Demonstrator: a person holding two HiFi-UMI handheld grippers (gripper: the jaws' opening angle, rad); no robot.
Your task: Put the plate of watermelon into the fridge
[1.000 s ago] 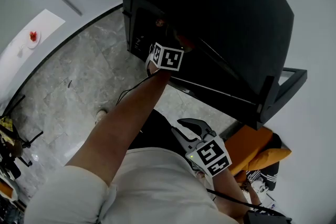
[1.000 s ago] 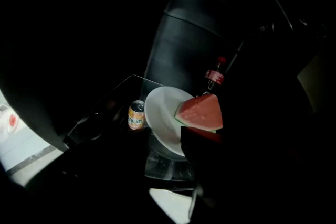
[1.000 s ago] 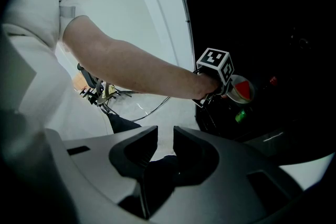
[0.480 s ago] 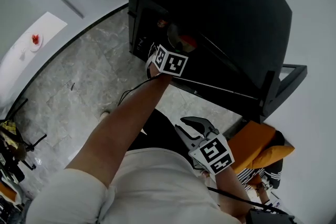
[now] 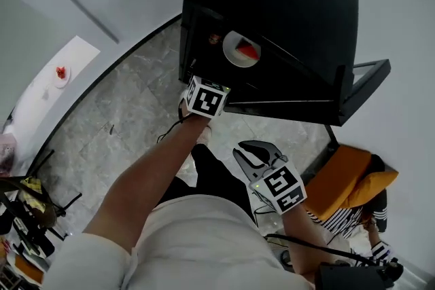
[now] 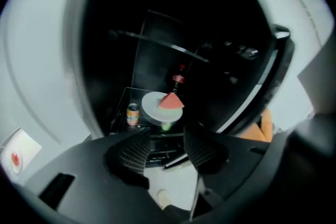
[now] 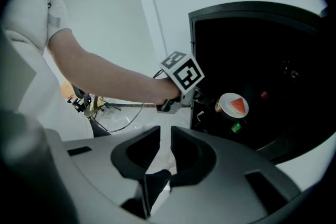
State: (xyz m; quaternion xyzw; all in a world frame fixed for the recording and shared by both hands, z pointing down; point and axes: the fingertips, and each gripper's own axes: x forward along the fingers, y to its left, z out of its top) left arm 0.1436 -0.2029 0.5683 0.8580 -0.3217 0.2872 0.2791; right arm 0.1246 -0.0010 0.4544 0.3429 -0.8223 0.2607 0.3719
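The white plate [image 5: 241, 49] with a red watermelon wedge [image 5: 249, 51] rests on a shelf inside the open black fridge [image 5: 285, 3]. My left gripper [image 6: 165, 145] is just outside the fridge opening, back from the plate [image 6: 160, 106], and stands open with nothing between its fingers. Its marker cube [image 5: 206, 96] shows below the shelf in the head view. My right gripper [image 5: 260, 151] hangs lower, near my body, away from the fridge. Its jaws are close together with only a thin slit and hold nothing.
An orange can [image 6: 132, 114] and a red-capped bottle [image 6: 178, 80] stand by the plate inside. The fridge door [image 5: 360, 88] hangs open at the right. An orange seat [image 5: 343, 176] is beside it. A white table with another plate [image 5: 61, 73] lies far left.
My left gripper has drawn back out of the fridge and away from the plate, which stays on the shelf and now shows in full. The right gripper has barely moved.
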